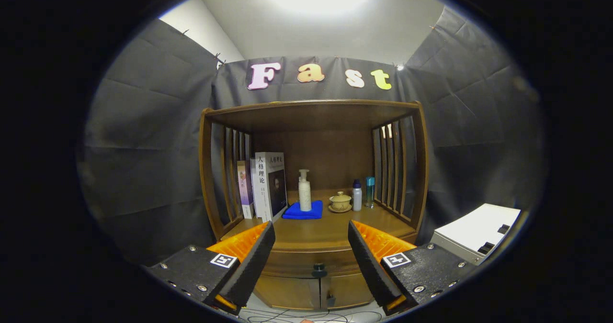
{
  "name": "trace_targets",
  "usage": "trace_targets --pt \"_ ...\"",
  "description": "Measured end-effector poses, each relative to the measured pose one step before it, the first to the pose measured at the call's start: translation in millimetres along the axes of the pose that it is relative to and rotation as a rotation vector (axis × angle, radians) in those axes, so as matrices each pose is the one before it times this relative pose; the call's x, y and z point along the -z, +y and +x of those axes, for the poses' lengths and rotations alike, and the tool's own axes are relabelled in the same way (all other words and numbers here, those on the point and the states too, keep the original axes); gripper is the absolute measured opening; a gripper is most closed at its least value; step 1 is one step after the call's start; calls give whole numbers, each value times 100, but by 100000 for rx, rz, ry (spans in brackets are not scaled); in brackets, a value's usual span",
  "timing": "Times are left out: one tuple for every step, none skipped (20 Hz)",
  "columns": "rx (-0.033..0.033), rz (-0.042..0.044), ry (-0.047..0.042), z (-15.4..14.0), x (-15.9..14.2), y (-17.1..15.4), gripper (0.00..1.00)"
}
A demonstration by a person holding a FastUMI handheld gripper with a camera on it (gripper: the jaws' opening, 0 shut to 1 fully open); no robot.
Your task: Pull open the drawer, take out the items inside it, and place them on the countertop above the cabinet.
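Gripper [311,246]: jaws gaping wide, gripping nothing
Drawer [311,261]: sitting closed just beyond the fingers, knob [319,268] between them
Countertop [321,229]: carrying books [268,184] left, pump bottle [304,191] on blue cloth [302,211], lidded cup [340,201], two small bottles [362,194] right

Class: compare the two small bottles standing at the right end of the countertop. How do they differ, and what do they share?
The white bottle has a dark blue cap; the teal bottle is blue-green with a clear lower part. The white bottle is wider; the teal bottle is slimmer and reaches a little higher. Both stand upright, side by side, right of the lidded cup. The claw is open, short of the drawer knob.
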State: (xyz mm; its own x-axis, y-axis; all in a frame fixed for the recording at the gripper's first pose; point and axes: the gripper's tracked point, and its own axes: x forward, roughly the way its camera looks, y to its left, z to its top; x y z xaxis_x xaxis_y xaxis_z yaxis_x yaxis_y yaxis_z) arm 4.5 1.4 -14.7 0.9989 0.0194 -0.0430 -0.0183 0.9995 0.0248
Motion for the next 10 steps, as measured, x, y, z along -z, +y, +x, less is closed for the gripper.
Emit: trace_targets --pt "-274 200 236 12 53 93 95" --pt "-268 115 164 18 -38 86 95" --pt "-120 -30 202 -65 72 37 95" --pt "-60 -89 31 50 95 31 95" --pt "-6 -215 102 -5 -27 -35 95" --pt "-52 -220 31 -28 9 40 95" --pt "-201 -110 -27 -6 -24 5 95" --pt "-328 112 -241 28 -89 110 95" --pt "-191 324 -286 0 -19 95 95" --pt "114 548 -371 80 53 -93 95"
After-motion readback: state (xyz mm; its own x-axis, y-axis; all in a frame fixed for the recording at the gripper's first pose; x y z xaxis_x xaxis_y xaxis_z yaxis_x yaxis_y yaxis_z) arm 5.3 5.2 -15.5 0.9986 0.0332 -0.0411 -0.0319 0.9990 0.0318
